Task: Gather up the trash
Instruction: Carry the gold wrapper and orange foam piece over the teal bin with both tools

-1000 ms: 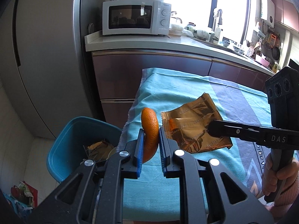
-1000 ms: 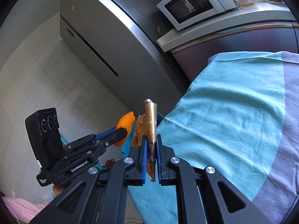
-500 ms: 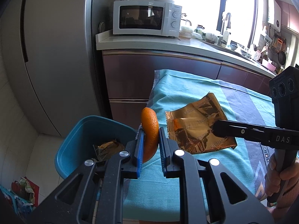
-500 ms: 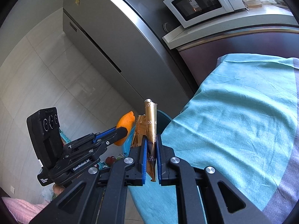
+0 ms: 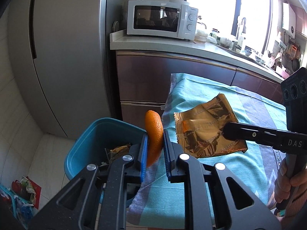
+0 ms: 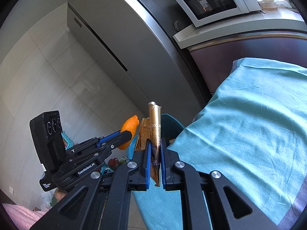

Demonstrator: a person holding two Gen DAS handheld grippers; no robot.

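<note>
Left gripper [image 5: 155, 143], lower centre of the left wrist view, is clenched on an orange peel [image 5: 153, 134] that stands upright between its blue pads. Right gripper [image 6: 154, 153], lower centre of the right wrist view, grips a gold wrapper [image 6: 154, 126] edge-on; in the left view the same wrapper [image 5: 207, 130] hangs flat at centre right, above the teal cloth [image 5: 201, 92].

Step in hand, as judged: carrying both pieces of trash to the bin [image 5: 92, 134], not yet dropping them. The bin sits at lower left of the left view, just beside the cloth's edge, with some scraps already inside. The peel lies over the bin's right rim; the wrapper lies to the right of it, over the cloth.

Next move likely calls for shifting each tool leftward until its load is above the bin's mouth, then opening the jaws.
</note>
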